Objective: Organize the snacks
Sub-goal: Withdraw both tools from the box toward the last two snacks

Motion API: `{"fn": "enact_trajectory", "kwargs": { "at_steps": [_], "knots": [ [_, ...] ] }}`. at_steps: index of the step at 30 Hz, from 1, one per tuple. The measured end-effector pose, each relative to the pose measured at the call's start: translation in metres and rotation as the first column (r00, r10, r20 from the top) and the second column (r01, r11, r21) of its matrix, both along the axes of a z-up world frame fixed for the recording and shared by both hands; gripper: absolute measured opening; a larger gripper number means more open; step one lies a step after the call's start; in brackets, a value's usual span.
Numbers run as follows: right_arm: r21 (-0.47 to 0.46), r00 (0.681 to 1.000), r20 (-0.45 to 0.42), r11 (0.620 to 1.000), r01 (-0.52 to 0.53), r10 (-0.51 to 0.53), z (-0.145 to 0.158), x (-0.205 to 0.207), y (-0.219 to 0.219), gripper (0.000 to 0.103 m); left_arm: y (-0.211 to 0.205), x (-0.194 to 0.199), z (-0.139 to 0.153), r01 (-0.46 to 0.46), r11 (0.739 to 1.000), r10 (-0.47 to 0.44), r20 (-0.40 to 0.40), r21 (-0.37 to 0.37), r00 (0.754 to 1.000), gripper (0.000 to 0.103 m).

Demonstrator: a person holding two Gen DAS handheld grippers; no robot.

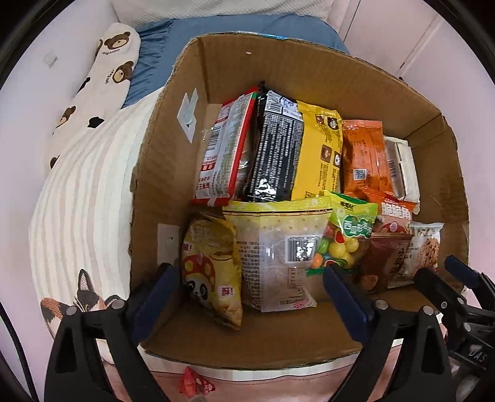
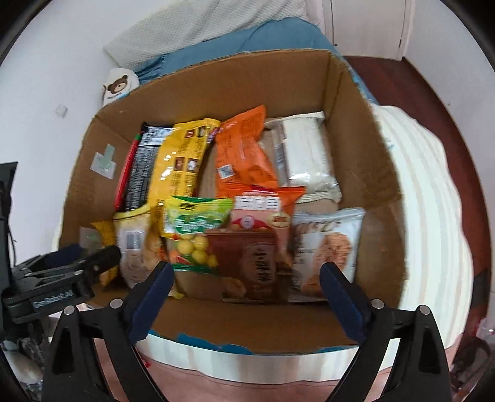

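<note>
A cardboard box on a bed holds several snack packets standing in two rows. The back row has a red packet, a black one, a yellow one, an orange one and a white one. The front row has a yellow panda bag, a clear bag, a green candy bag, a brown bag and an oat bar. My left gripper is open and empty over the box's front. My right gripper is open and empty there too; the box shows below it.
A small red packet lies in front of the box. A striped cushion and a bear-print pillow lie left of the box. A blue sheet is behind it. A dark wooden floor shows at the right.
</note>
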State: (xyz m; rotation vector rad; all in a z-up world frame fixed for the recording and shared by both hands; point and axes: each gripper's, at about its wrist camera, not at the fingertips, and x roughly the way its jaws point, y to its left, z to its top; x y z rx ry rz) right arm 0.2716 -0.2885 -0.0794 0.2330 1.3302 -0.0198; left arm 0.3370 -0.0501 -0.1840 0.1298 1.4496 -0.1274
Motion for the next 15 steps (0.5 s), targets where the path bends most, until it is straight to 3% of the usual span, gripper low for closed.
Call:
{"fn": "enact_trajectory", "kwargs": {
  "at_steps": [10,15],
  "knots": [
    [-0.078,0.998,0.058,0.997,0.006,-0.002,0.024,-0.034,-0.019,0.099,-0.013,-0.034,0.040,0.010,1.000,-0.007,0.148,-0.015,0.989,0.097],
    [-0.116,0.991,0.131,0.993,0.007,0.008,0.051,-0.055,-0.021,0.099,-0.017,-0.059,0.065,0.001,0.999,0.006,0.207,-0.038,0.978,0.097]
  ]
}}
